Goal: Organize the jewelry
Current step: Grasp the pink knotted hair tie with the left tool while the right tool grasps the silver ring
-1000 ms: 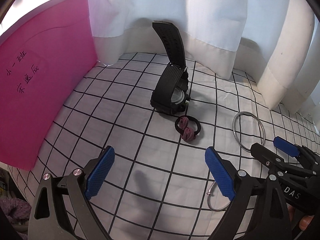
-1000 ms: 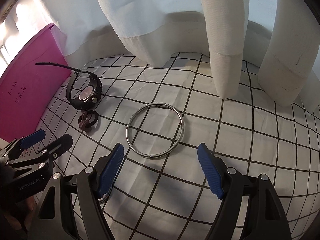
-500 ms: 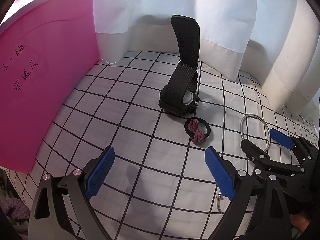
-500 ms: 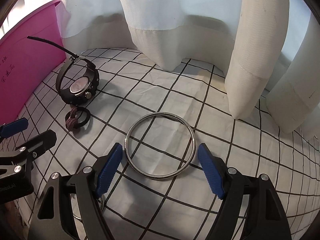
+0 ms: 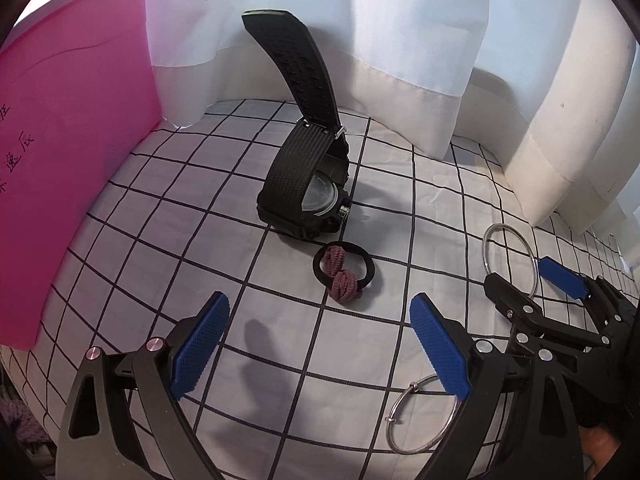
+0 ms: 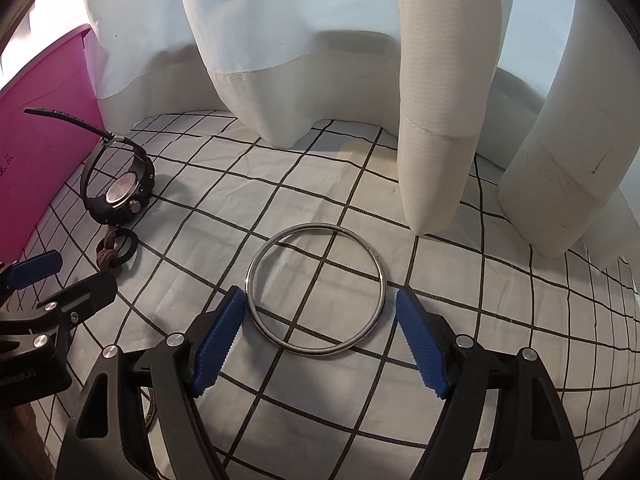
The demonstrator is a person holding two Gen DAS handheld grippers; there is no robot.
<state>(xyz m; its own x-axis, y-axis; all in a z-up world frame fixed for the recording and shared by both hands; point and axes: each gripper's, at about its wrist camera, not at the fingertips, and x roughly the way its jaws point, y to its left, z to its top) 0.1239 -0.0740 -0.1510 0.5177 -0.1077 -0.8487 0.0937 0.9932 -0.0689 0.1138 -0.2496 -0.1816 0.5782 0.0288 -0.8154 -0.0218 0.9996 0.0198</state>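
A black watch [image 5: 308, 196] stands on the checked cloth with its strap upright; it also shows in the right wrist view [image 6: 118, 194]. A black hair tie with a maroon knot [image 5: 344, 270] lies just in front of it, ahead of my open, empty left gripper [image 5: 320, 348]. A large silver bangle [image 6: 316, 290] lies flat just ahead of my open, empty right gripper [image 6: 318, 342], its near rim between the fingertips. A thin wire hoop [image 5: 422, 420] lies by the left gripper's right finger.
A pink box [image 5: 68, 160] stands at the left. White curtain folds [image 6: 436, 100] hang along the back and rest on the cloth [image 5: 160, 240]. The right gripper shows in the left wrist view [image 5: 536, 280], over the bangle [image 5: 505, 254].
Both grippers have moved forward. The left one has come closer to the hair tie and watch. The right one has closed in on the silver bangle, which now lies between its fingertips.
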